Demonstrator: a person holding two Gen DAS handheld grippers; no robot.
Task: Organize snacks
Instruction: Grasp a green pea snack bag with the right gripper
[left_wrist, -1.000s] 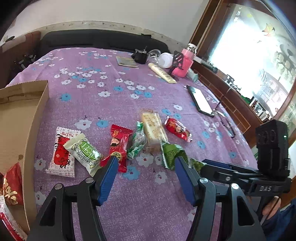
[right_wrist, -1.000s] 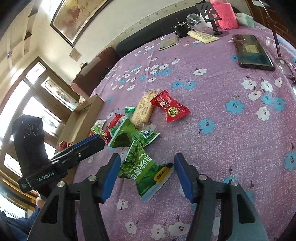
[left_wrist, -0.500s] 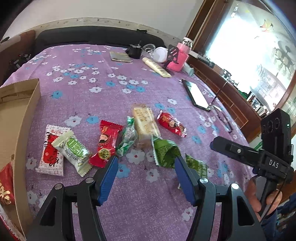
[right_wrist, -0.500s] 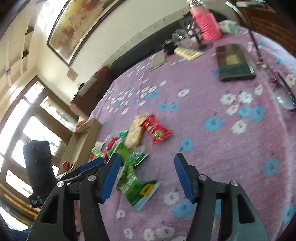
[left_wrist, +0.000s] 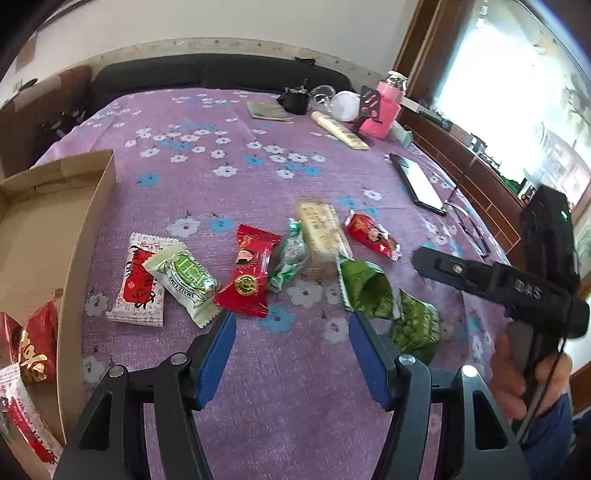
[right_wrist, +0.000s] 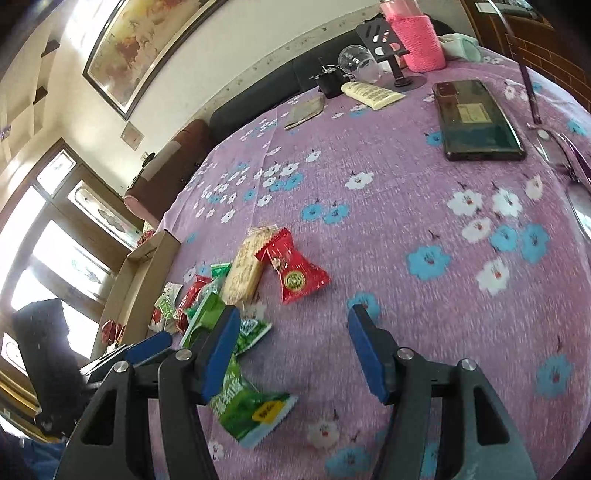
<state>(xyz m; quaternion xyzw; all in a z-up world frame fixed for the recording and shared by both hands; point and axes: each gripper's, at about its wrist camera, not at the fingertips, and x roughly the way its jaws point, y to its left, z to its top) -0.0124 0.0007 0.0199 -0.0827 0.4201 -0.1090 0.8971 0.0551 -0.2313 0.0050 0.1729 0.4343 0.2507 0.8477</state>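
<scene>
Snacks (left_wrist: 247, 277) lie scattered on the purple cloth (left_wrist: 221, 122) beyond both parted, empty claws (left_wrist: 291, 332) (right_wrist: 293, 332).

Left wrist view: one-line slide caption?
Open left gripper hovers over scattered snack packets beside a cardboard box.

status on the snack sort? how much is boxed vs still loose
Early. Done: a few red packets lie in the cardboard box. In hand: nothing; the left claw and right claw are both open and empty above the cloth. Left: the loose row on the purple cloth, from the white-and-red packet to the green packets.
</scene>
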